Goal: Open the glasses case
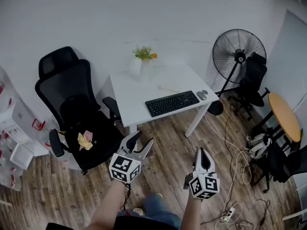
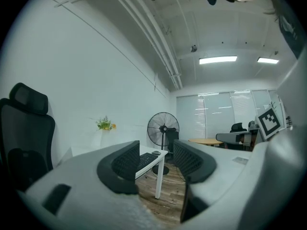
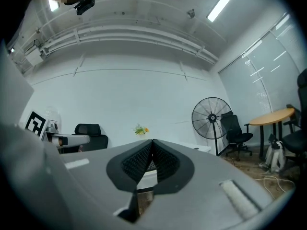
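Note:
A pale slim object [image 1: 169, 88] lies on the white desk [image 1: 136, 97] behind the black keyboard [image 1: 171, 103]; it is too small to tell whether it is the glasses case. My left gripper [image 1: 144, 140] hangs over the wooden floor in front of the desk, open, with nothing between its ribbed pads [image 2: 125, 161]. My right gripper [image 1: 202, 151] is held beside it on the right, shut, tips together and empty. In the right gripper view the right gripper [image 3: 152, 143] shows its pads meeting at the tip. Both point level toward the desk, well short of it.
A mouse [image 1: 201, 95] sits right of the keyboard and a vase of flowers [image 1: 144, 57] at the desk's back edge. A black office chair [image 1: 79, 123] with a yellow cloth [image 1: 85, 140] stands left. A floor fan [image 1: 238, 51], a round wooden table [image 1: 284, 115] and floor cables [image 1: 232, 176] are right.

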Motion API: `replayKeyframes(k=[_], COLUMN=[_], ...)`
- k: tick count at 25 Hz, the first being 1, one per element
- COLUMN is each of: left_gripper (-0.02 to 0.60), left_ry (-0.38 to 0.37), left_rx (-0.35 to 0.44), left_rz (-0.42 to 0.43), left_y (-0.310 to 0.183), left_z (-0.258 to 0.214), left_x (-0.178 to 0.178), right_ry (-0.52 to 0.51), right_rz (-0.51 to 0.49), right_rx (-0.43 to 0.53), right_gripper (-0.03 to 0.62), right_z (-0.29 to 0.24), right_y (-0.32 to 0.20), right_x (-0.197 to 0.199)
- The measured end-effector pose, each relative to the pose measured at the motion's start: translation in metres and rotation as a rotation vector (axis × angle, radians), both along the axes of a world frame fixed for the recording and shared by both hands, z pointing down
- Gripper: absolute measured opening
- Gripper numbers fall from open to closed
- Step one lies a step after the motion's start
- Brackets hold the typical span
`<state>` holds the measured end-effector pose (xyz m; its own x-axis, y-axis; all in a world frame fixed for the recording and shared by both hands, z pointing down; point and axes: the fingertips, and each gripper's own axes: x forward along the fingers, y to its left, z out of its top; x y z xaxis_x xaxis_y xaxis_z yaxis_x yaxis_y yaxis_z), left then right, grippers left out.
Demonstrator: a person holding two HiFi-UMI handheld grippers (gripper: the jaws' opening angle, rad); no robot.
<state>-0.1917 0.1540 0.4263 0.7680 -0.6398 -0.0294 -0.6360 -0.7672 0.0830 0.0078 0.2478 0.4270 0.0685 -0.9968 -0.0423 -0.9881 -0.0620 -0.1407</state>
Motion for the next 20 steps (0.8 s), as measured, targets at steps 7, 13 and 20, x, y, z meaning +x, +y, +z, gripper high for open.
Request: replayKeyframes(k=[7, 13, 20], left_gripper=[0.207, 0.211, 0.220], left_ry=[0.006, -0.016, -0.062], left_rx=[-0.005, 0.012, -0.027], left_rz=[-0.004, -0.047, -0.125], left_y=[-0.075, -0.183, -0.328], left_z=[0.014, 0.032, 0.035], left_x=[0.041, 0.106, 0.183], right_ry=[-0.003, -0.009, -0.005], right_rz=[0.007, -0.034, -0.157], right_rx=[-0.002, -0.006, -0.049], right_gripper=[0.014, 0.012, 0.012], right_z=[0.018, 0.043, 0.039], right_y=[-0.070, -0.194, -0.380], right_x=[0.048, 0.122, 0.209])
